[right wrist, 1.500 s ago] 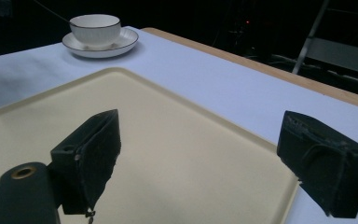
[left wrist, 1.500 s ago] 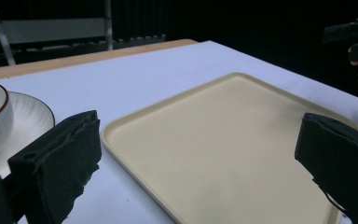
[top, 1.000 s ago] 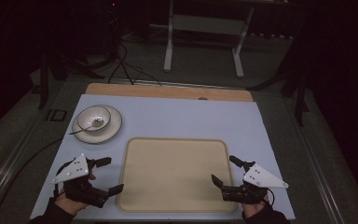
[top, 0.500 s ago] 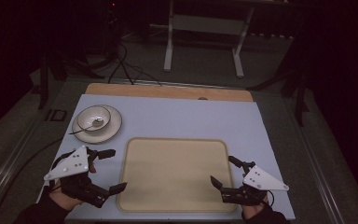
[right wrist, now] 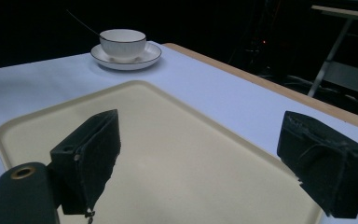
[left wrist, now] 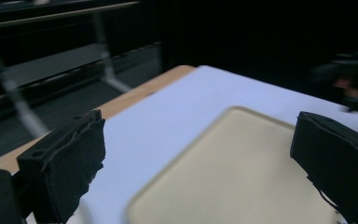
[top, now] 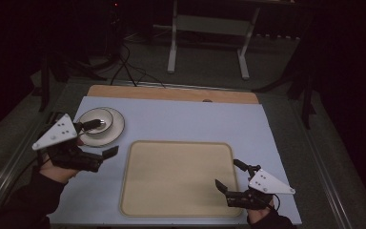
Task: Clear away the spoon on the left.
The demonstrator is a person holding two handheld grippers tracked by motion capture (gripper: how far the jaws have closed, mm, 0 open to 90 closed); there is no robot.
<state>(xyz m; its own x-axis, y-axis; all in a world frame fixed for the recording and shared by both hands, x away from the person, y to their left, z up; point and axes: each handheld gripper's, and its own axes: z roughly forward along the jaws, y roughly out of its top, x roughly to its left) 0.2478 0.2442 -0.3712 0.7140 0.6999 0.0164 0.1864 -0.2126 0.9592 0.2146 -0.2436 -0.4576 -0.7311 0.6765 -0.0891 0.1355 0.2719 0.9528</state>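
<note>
A white cup (top: 98,116) stands on a white saucer (top: 117,128) at the table's back left; in the right gripper view the cup (right wrist: 122,43) has a thin handle leaning out of it. A beige tray (top: 176,176) lies empty in the middle. My left gripper (top: 102,138) is raised beside the saucer, open, its upper finger over the cup's near side in the high view. My right gripper (top: 227,173) is open and empty, low at the tray's right front corner. Both pairs of jaws stand wide apart over the tray (left wrist: 242,177) (right wrist: 168,140).
The table has a light blue top (top: 181,119) and a wooden strip (top: 171,93) along its far edge. Beyond it, a metal stand (top: 207,43) and cables (top: 124,71) sit on the dark floor. The right hand shows blurred (left wrist: 354,88) in the left gripper view.
My left gripper has risen and moved back and left, from the table's front edge up to the saucer. The right gripper has barely shifted.
</note>
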